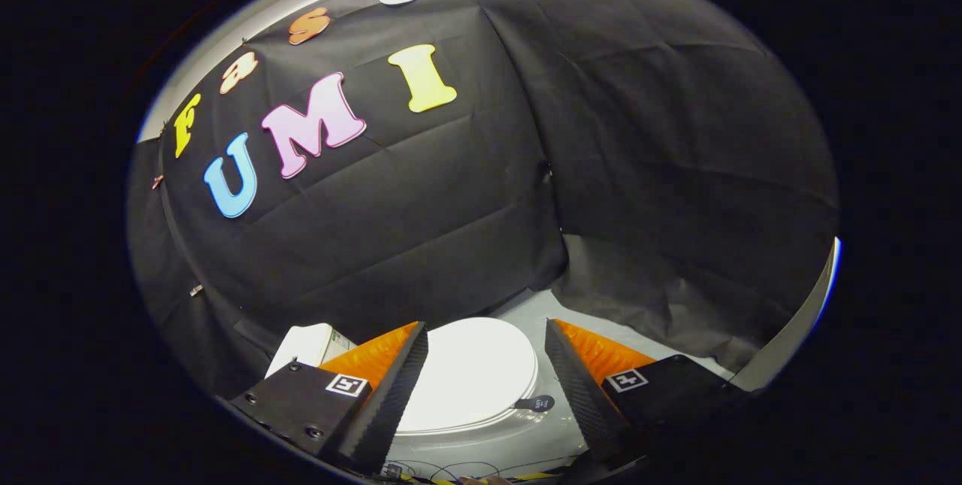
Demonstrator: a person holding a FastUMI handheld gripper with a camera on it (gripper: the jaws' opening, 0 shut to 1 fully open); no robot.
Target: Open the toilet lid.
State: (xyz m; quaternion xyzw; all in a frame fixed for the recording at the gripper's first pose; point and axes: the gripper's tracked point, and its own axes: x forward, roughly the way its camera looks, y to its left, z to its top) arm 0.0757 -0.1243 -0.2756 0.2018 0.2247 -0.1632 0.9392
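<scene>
Fingers of the gripper (486, 353) stand spread apart, grasping nothing. Between and beyond them lies the closed white toilet lid (470, 372), a small dark tab (535, 403) at its rim near the right finger.

Honestly not much to read here. My gripper (486, 325) has a square black-and-white coded marker on each finger block, the left marker (346, 384) and the right marker (626, 379), but those are just patterns, no words or numbers. The fingers are spread wide, with the white toilet lid (473, 372) between and just ahead of them. A small dark tab (535, 403) at the lid's edge has tiny pale print, way too small to make out.
</scene>
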